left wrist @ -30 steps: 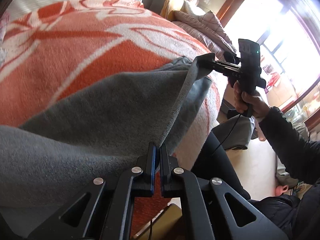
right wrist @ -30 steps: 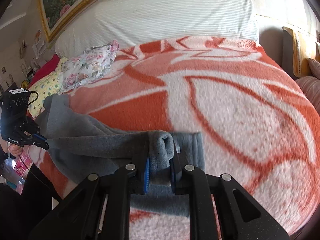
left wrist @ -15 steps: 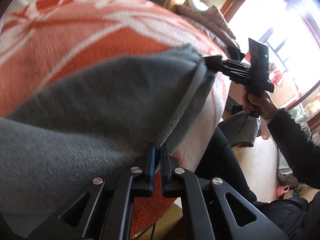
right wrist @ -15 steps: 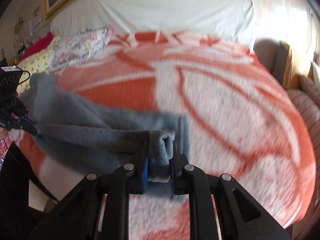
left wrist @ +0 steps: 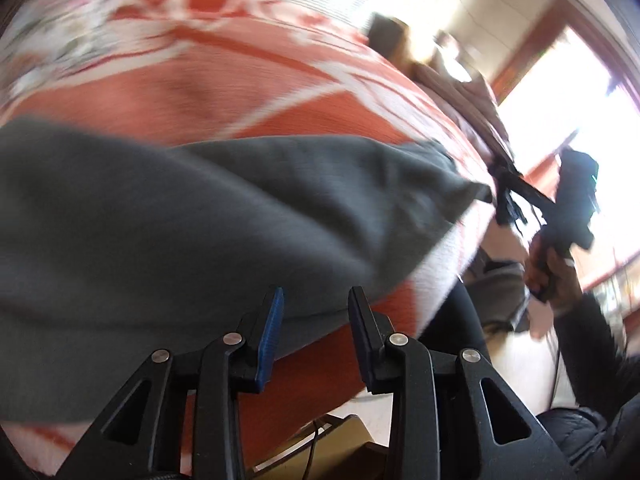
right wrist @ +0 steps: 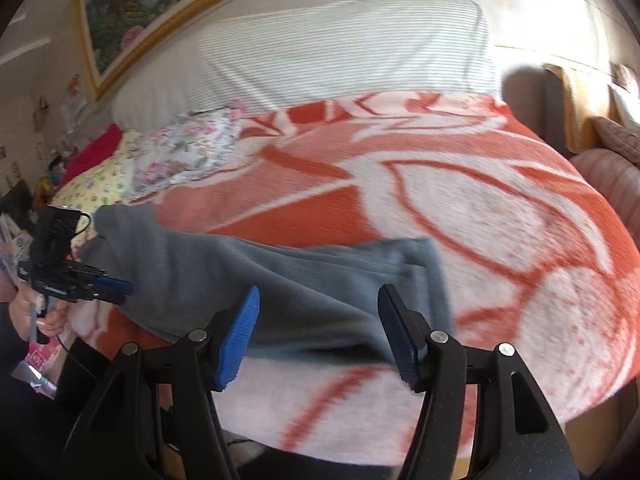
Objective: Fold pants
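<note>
Pants [right wrist: 304,280]: grey fleece, lying flat on the orange-and-white blanket [right wrist: 500,216] that covers the bed, near its front edge. In the right wrist view they run as a long band from middle left to lower centre of the frame, with a layered fold edge at their right end. In the left wrist view the same pants [left wrist: 192,216] fill the left and centre of the frame; this view is motion-blurred, so I cannot read fine detail.

My left tongs [left wrist: 316,320]: jaws parted, nothing between them. The fabric edge lies just past the tips; whether it touches them I cannot tell. In the right wrist view these left tongs [right wrist: 120,292] sit at middle left of the frame, tips just beside the left end of the pants.

My right tongs [right wrist: 318,326]: jaws spread wide, nothing gripped, the pants visible beyond the gap. In the left wrist view the right tongs [left wrist: 506,204] appear at middle right, close to the far corner of the pants, held by my right hand [left wrist: 552,272]; contact not resolvable through the blur.

Surroundings, right wrist view: striped white bedding [right wrist: 340,52] at upper centre, floral pillow [right wrist: 188,152] at middle left, framed picture [right wrist: 152,4] at upper left.
</note>
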Action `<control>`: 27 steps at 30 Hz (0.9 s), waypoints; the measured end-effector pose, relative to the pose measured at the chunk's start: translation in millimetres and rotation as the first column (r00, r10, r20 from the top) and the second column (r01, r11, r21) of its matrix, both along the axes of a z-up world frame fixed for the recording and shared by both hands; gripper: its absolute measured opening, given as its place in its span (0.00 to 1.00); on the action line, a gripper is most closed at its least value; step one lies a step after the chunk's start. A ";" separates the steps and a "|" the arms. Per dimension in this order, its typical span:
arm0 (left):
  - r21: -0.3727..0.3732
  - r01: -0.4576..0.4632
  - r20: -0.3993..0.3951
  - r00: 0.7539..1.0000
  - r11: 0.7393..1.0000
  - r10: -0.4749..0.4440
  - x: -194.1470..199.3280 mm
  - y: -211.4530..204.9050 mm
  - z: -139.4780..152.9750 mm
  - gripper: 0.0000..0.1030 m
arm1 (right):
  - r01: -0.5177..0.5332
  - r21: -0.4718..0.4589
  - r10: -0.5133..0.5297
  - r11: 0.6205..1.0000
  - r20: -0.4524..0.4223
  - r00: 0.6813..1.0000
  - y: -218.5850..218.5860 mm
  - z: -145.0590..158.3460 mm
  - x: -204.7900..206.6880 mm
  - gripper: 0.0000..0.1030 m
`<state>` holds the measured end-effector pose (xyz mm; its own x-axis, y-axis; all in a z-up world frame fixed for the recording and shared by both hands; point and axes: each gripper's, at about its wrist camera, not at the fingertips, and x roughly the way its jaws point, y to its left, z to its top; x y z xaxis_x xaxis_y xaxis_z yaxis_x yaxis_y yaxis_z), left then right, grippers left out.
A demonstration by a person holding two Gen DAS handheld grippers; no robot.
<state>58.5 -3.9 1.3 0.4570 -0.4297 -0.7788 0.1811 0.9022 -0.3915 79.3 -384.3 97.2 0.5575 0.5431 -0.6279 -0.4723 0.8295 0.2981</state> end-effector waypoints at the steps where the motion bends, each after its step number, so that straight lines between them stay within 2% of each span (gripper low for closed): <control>1: -0.005 -0.037 -0.003 0.999 0.999 0.037 -3.2 13.2 -0.7 0.33 | -0.027 0.021 0.027 0.999 0.000 1.000 15.5 2.0 0.0 0.61; 5: -0.036 -0.198 -0.014 0.980 0.980 0.198 -21.9 74.2 -2.3 0.35 | -0.156 0.096 0.159 0.983 -0.025 0.987 83.1 0.9 -0.8 0.61; 9: -0.048 -0.352 -0.013 0.936 0.935 0.352 -43.7 135.7 -1.2 0.35 | -0.301 0.100 0.306 0.948 -0.039 0.951 159.9 -3.5 -9.1 0.61; 11: -0.046 -0.416 -0.010 0.910 0.908 0.416 -55.2 160.5 -1.1 0.38 | -0.358 0.104 0.364 0.928 -0.042 0.931 191.1 -6.2 -14.8 0.61; 13: -0.051 -0.466 -0.006 0.885 0.883 0.466 -64.3 179.4 0.6 0.45 | -0.402 0.106 0.409 0.909 -0.056 0.911 221.2 -10.1 -19.4 0.61; 17: -0.074 -0.575 -0.005 0.817 0.815 0.576 -85.2 227.0 -2.0 0.47 | -0.465 0.098 0.473 0.880 -0.081 0.877 265.6 -17.2 -26.7 0.61; 18: -0.078 -0.614 -0.011 0.788 0.785 0.615 -89.9 244.5 -2.7 0.48 | -0.481 0.087 0.487 0.873 -0.089 0.869 278.8 -18.7 -28.2 0.61; 20: -0.083 -0.657 -0.014 0.753 0.749 0.658 -97.9 272.6 -2.2 0.48 | -0.500 0.065 0.505 0.863 -0.100 0.858 296.6 -22.2 -30.7 0.61; 21: -0.078 -0.687 -0.012 0.726 0.723 0.688 -100.1 288.2 -0.6 0.51 | -0.509 0.062 0.512 0.859 -0.105 0.852 304.9 -23.2 -31.9 0.61; 24: -0.045 -0.745 0.001 0.666 0.666 0.746 -100.7 326.1 6.6 0.64 | -0.532 0.039 0.532 0.846 -0.115 0.839 328.9 -27.2 -33.7 0.61; 25: -0.033 -0.758 0.007 0.652 0.652 0.758 -99.7 336.8 9.3 0.68 | -0.541 0.021 0.540 0.841 -0.116 0.834 338.1 -28.9 -34.4 0.61; 27: -0.013 -0.777 0.022 0.630 0.630 0.777 -95.5 361.2 16.0 0.68 | -0.551 -0.002 0.547 0.835 -0.113 0.829 351.1 -31.7 -35.5 0.61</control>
<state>-36.9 357.2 17.3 0.6400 0.0914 -0.7629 -0.5773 0.7125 -0.3989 43.7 -33.2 65.5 0.1047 0.7179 -0.6882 -0.8209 0.4531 0.3477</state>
